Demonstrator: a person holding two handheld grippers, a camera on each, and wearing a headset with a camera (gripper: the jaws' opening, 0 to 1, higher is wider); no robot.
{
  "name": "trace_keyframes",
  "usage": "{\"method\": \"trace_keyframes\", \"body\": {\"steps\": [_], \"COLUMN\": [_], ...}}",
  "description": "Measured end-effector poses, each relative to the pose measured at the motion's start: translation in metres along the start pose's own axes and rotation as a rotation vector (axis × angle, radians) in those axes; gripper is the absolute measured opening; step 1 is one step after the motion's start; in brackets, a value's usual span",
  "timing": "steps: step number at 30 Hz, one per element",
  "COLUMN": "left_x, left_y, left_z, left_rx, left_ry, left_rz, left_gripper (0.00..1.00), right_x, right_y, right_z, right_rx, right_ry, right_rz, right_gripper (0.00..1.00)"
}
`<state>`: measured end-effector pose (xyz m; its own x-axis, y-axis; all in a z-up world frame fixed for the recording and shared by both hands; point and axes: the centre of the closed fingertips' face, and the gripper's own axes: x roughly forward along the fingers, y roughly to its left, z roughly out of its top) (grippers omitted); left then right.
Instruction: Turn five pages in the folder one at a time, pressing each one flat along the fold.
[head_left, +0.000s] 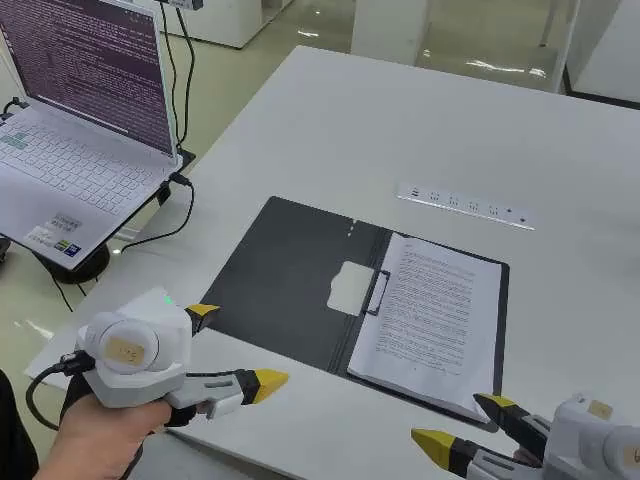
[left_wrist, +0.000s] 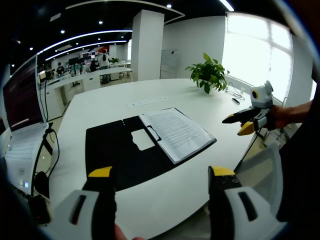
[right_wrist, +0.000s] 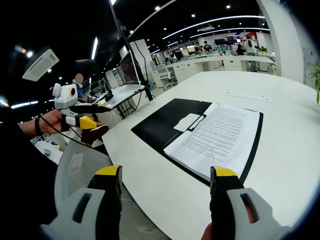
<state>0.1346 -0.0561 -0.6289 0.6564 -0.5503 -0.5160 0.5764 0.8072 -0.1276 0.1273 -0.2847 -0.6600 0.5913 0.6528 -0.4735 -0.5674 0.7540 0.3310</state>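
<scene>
An open black folder (head_left: 280, 275) lies flat on the white table (head_left: 400, 110). Its left half is the bare inside cover with a white pocket card (head_left: 350, 287). On its right half a stack of printed pages (head_left: 432, 315) sits under a clip (head_left: 379, 292). My left gripper (head_left: 235, 347) hovers off the table's near left edge, open and holding nothing. My right gripper (head_left: 462, 420) is open just short of the pages' near corner. The folder (left_wrist: 120, 152) and pages (left_wrist: 175, 130) lie beyond my left gripper (left_wrist: 161, 172). The pages (right_wrist: 220, 135) are straight ahead of my right gripper (right_wrist: 165, 171).
A laptop (head_left: 80, 110) on a stand with cables (head_left: 185, 215) sits at the far left. A socket strip (head_left: 465, 205) is set into the table behind the folder. A potted plant (left_wrist: 209, 74) stands at the far end. A mesh chair (right_wrist: 75, 170) is below the near edge.
</scene>
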Motion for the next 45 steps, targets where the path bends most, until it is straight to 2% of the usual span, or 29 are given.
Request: {"method": "trace_keyframes", "body": {"steps": [10, 14, 25, 30, 38, 42, 45], "left_x": [-0.0015, -0.0013, 0.0002, -0.0015, -0.0054, -0.0070, -0.0071], "left_y": [-0.0009, 0.0005, -0.0023, -0.0023, 0.0009, 0.0039, 0.0045], "left_z": [-0.0040, -0.0039, -0.0025, -0.0008, -0.0049, -0.0033, -0.0034], "left_rx": [-0.006, -0.007, 0.008, 0.008, 0.009, -0.007, 0.001], "left_ry": [0.009, 0.007, 0.016, 0.012, 0.016, 0.001, 0.007], "left_rz": [0.005, 0.011, 0.003, 0.010, 0.023, 0.021, 0.020], "left_gripper": [0.75, 0.76, 0.77, 0.77, 0.78, 0.79, 0.79], "right_x": [0.0032, 0.0041, 0.0006, 0.0013, 0.0048, 0.0057, 0.0052], "right_y": [0.0005, -0.0013, -0.0040, -0.0021, -0.0020, -0.0003, 0.0020], "right_z": [-0.0020, -0.0025, -0.0017, -0.0047, -0.0010, 0.0011, 0.0027], "right_rx": [-0.001, -0.023, -0.020, -0.038, -0.089, -0.106, -0.112], "right_ry": [0.016, 0.028, 0.018, 0.036, 0.046, 0.047, 0.045], "right_rz": [0.012, 0.014, 0.010, 0.021, 0.026, 0.029, 0.030], "right_gripper": [0.69, 0.70, 0.70, 0.71, 0.71, 0.74, 0.75]}}
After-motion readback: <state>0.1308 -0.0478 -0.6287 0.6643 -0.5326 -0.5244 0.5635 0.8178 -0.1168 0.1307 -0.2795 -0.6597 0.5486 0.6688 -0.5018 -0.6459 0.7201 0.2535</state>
